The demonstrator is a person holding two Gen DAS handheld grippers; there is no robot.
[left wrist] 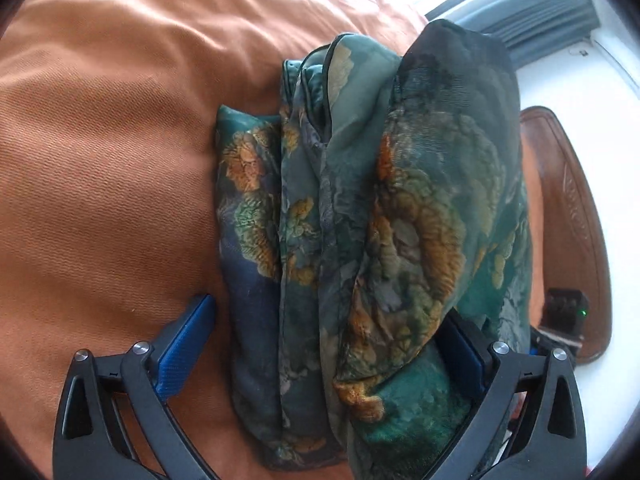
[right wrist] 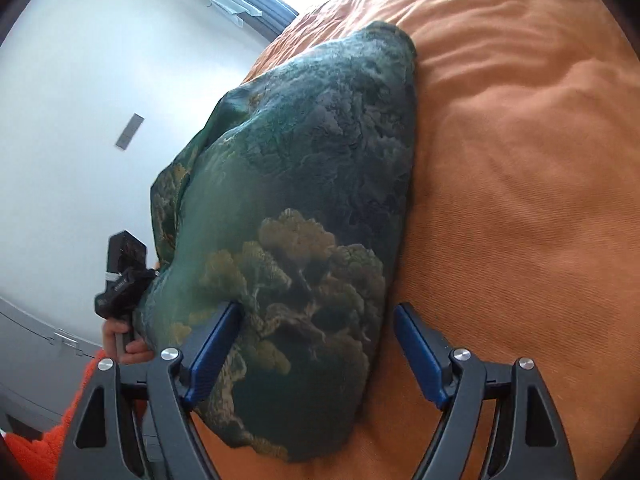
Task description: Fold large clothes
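Green floral garment (left wrist: 360,220), thin, soft and likely slippery, lying bunched in lengthwise folds on the orange bedspread (left wrist: 100,160). Left gripper (left wrist: 332,336) spread wide, cloth draped over one finger, nothing pinched. Right gripper (right wrist: 316,344) likewise spread, straddling the garment's near edge. Best taken at a hem corner; liable to slide and unfold.
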